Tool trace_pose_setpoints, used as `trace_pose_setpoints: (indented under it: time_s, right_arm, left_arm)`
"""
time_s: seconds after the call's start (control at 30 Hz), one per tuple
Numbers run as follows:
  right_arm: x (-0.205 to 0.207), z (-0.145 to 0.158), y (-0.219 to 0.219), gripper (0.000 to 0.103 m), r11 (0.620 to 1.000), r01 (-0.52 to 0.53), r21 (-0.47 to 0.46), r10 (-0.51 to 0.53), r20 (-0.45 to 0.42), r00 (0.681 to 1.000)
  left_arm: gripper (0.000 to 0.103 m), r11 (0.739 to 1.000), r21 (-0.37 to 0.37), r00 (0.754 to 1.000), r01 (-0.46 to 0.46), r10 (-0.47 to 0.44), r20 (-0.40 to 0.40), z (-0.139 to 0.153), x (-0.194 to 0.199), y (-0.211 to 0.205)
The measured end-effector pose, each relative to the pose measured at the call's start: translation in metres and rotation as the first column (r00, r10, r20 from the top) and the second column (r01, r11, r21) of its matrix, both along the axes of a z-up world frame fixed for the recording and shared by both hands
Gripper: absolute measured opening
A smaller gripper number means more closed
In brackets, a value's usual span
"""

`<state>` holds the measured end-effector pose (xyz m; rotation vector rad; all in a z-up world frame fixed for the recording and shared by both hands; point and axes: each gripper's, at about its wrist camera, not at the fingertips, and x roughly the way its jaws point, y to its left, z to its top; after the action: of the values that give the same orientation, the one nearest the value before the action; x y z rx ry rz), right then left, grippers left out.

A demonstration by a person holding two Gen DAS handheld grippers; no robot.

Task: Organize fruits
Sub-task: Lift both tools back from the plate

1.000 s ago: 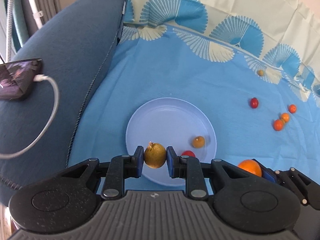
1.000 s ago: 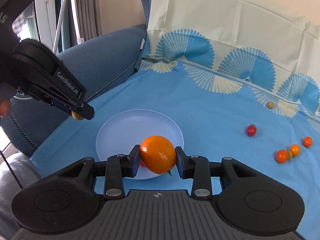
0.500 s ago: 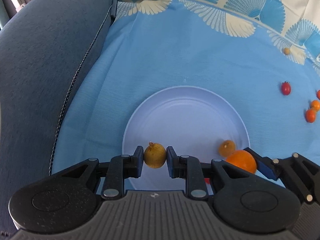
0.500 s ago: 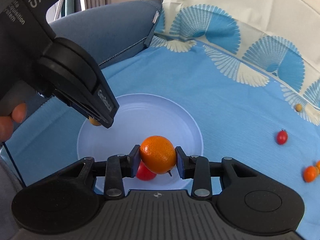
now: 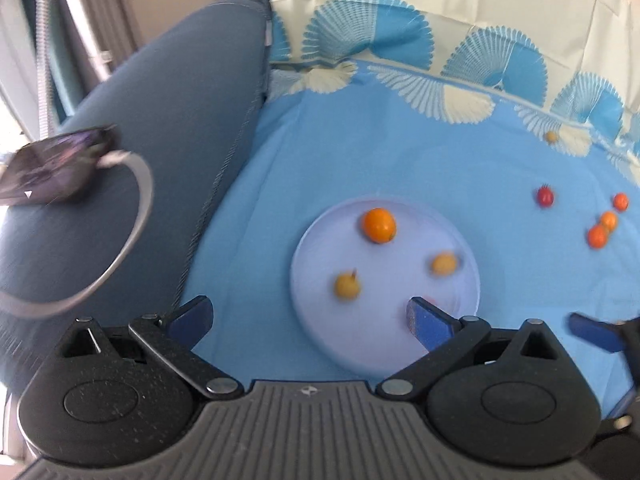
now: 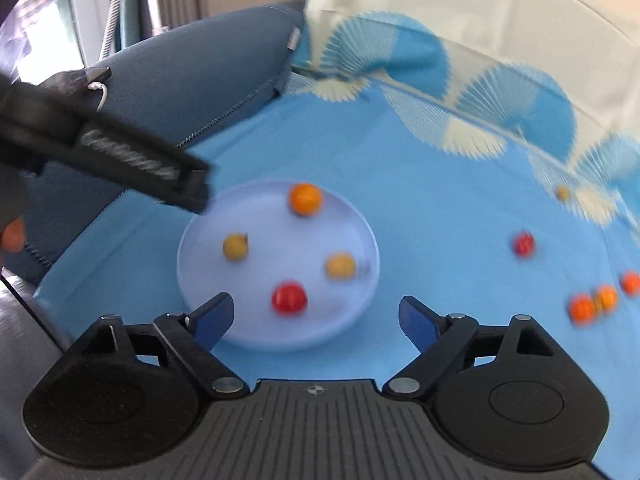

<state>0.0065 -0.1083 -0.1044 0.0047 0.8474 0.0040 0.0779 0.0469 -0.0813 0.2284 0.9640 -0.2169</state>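
Observation:
A pale blue plate (image 5: pixel 464 240) (image 6: pixel 360 232) lies on the blue cloth. On it are an orange (image 5: pixel 379 225) (image 6: pixel 305 199), two yellow-brown fruits (image 5: pixel 347 285) (image 5: pixel 443 264) (image 6: pixel 235 246) (image 6: pixel 340 266) and a red tomato (image 6: pixel 289 298). My left gripper (image 5: pixel 308 318) is open and empty, above the plate's near edge. My right gripper (image 6: pixel 316 318) is open and empty, just in front of the plate. Both views are blurred.
Loose small fruits lie on the cloth to the right: a red tomato (image 5: pixel 545 197) (image 6: pixel 523 243), several orange ones (image 5: pixel 598 236) (image 6: pixel 582 307) and a small yellow one (image 5: pixel 551 136). A blue sofa arm (image 5: pixel 160 140) at left bears a phone (image 5: pixel 52 168) on a cable.
Both grippers have opened and drawn back. The yellow-brown fruit and the orange they held now lie on the plate.

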Motion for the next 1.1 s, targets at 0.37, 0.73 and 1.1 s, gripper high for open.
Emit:
trace_pose_setpoints:
  time_s: [0.37,0.73,1.1]
  right_arm:
    - [-0.106,0.045,0.003,0.098,0.993,0.112,0.033,-0.116,0.126,0.985]
    - [-0.173,0.078,0.009,0.100,0.995,0.098,0.036,-0.104,0.263,0.959]
    - [-0.199,0.090,0.008,0.102,0.995,0.089,0.043,-0.098,0.317,0.943]
  left_arm:
    - [0.103,1.000,-0.009,0.998,-0.017,0.018,0.057,0.034,-0.097,0.020]
    - [0.103,1.000,-0.021,0.987,-0.006,0.009,0.160,0.070,-0.157,0.016]
    - [0.103,1.000,-0.009,0.977,0.004,-0.002,0.213,0.084,-0.183,0.012]
